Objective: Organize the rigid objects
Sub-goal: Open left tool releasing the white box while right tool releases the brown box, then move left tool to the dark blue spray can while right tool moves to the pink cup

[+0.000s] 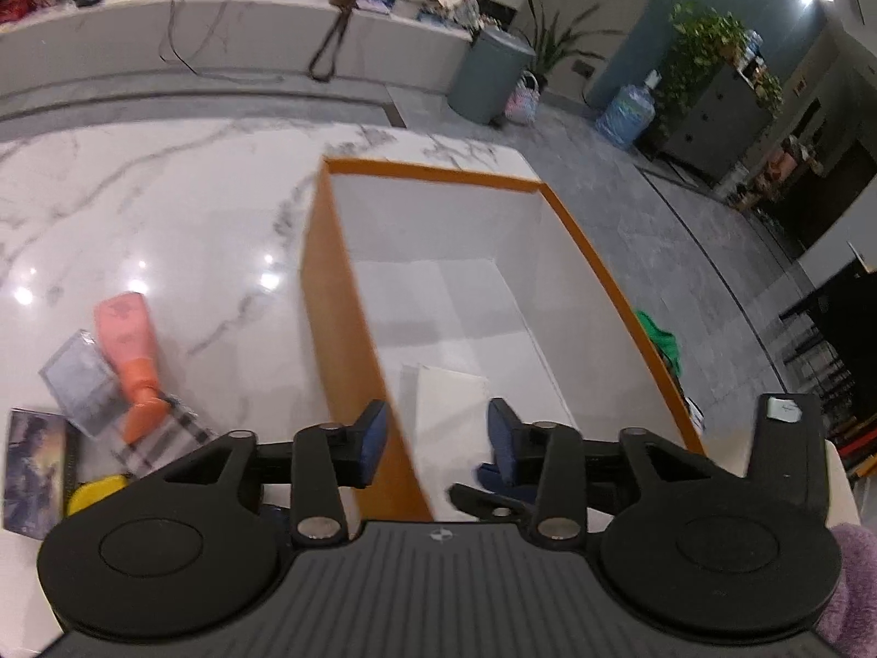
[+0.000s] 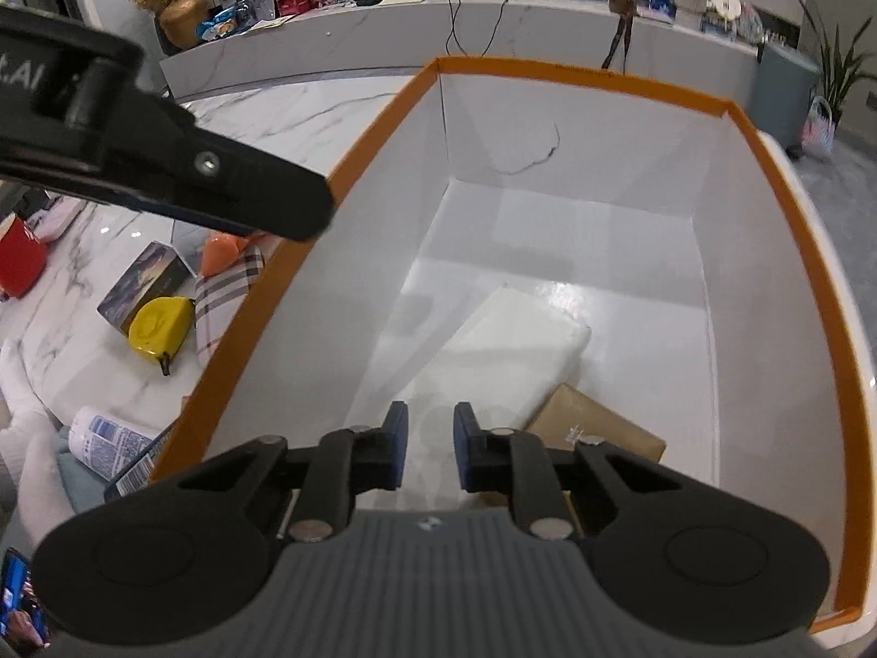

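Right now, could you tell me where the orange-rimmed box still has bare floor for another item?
The far half of the box floor is bare, bordered by the back wall and the white packet. The near right corner is crowded: brown carton against the packet.

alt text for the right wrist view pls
The right tool points down into an orange-rimmed white box, nothing visible between its pads; a white pack and a brown box lie inside. Outside on the marble lie a yellow tape measure and a plaid pouch.

Box [image 2: 789, 252] on table [image 1: 164, 192], packet [image 2: 515, 351] and parcel [image 2: 597, 427] inside, bottle [image 1: 129, 340], tape measure [image 2: 156, 326] left of box
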